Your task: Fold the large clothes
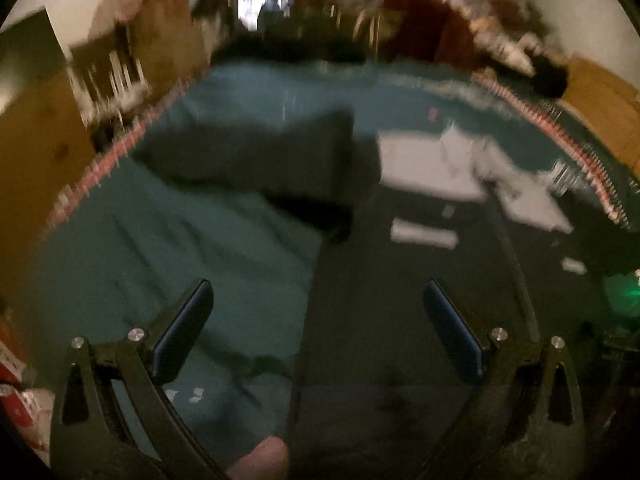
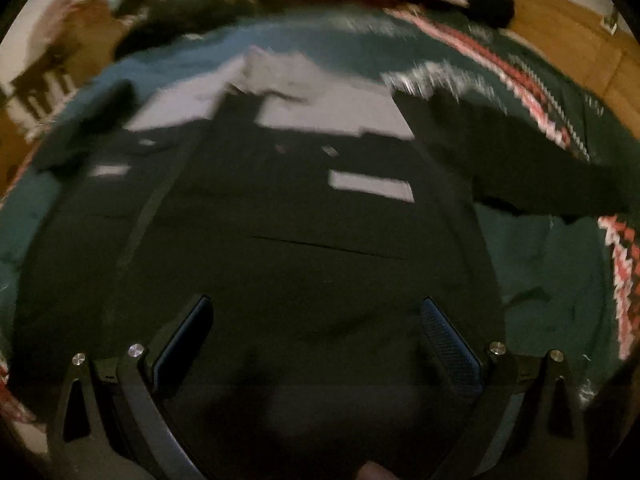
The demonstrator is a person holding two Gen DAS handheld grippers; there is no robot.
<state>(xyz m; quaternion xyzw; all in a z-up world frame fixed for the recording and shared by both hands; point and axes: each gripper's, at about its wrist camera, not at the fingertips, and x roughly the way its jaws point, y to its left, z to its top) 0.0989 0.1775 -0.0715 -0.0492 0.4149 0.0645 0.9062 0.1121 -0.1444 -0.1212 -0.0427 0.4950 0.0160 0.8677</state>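
Note:
A large black garment with white patches (image 2: 304, 216) lies spread flat on a dark green blanket (image 2: 560, 280). One sleeve (image 2: 520, 160) reaches out to the right. In the left wrist view the garment (image 1: 400, 300) fills the right half, with a dark sleeve (image 1: 260, 156) stretched to the left. My left gripper (image 1: 318, 292) is open and empty above the garment's left edge. My right gripper (image 2: 316, 312) is open and empty over the garment's lower body. Both views are blurred.
The green blanket (image 1: 160, 240) has a red and white patterned border (image 1: 100, 164). Wooden floor (image 1: 36, 152) lies beyond it. Dark wooden furniture (image 1: 120, 64) stands at the far left, and a heap of clothes (image 1: 500, 36) at the far right.

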